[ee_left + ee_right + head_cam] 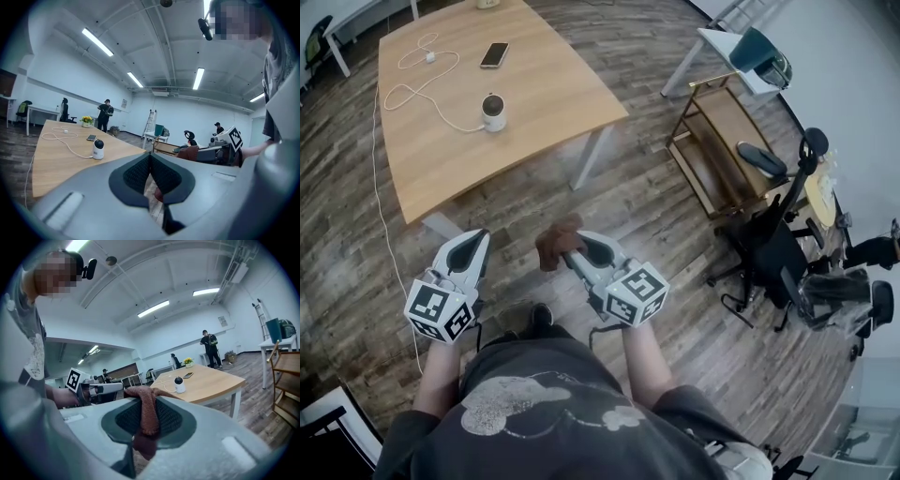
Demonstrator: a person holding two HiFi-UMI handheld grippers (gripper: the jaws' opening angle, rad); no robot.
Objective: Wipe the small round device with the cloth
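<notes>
The small round white device point(493, 112) stands on the wooden table point(553, 94), with a white cable running from it; it also shows as the device point(98, 149) and the device point(178, 385). Both grippers are held low over the floor, well short of the table. My right gripper point(574, 243) is shut on a brown cloth point(557, 245), which hangs bunched between the pads, seen as the cloth point(146, 414). My left gripper point(473, 246) is shut with nothing between its jaws.
A phone point(494, 54) and a white cable with plug point(420, 73) lie on the table. A wooden shelf cart point(722, 150) and black office chairs point(778, 248) stand to the right. People stand far off in the room point(106, 115).
</notes>
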